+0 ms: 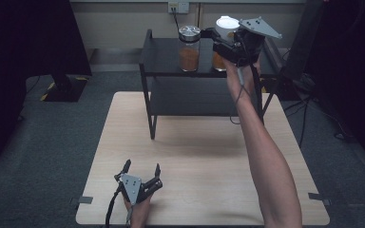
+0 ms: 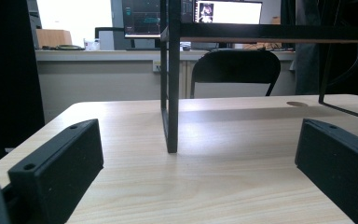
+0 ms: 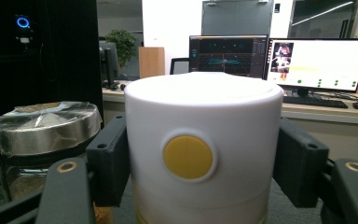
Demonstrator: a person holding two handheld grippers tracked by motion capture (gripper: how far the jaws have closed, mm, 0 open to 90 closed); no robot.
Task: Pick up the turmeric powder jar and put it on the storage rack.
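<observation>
At the near edge of the light wooden tabletop [image 1: 195,156] I see the left hand-held gripper [image 1: 141,173] resting low, close to the left corner. Its two black jaws stand wide apart with nothing between them; in the left gripper view they frame bare wood and the front leg of the black metal two-tier shelf [image 2: 170,79].

Farther out, my right forearm reaches across the tabletop to the top tier of that shelf [image 1: 164,54], which stands at the far half of the tabletop. There the right hand-held gripper [image 1: 225,40] is closed on a white-lidded cylindrical jar with orange-brown contents [image 1: 224,33]. In the right gripper view both jaw pads press the sides of the jar's white lid [image 3: 203,140], which bears a round yellow button on its front face.

Just beside this jar, on the side away from the right hand, stands a clear glass jar with a silver metal lid and orange-brown contents [image 1: 189,47] on the same tier. The two jars are near each other; I cannot tell whether they touch.
</observation>
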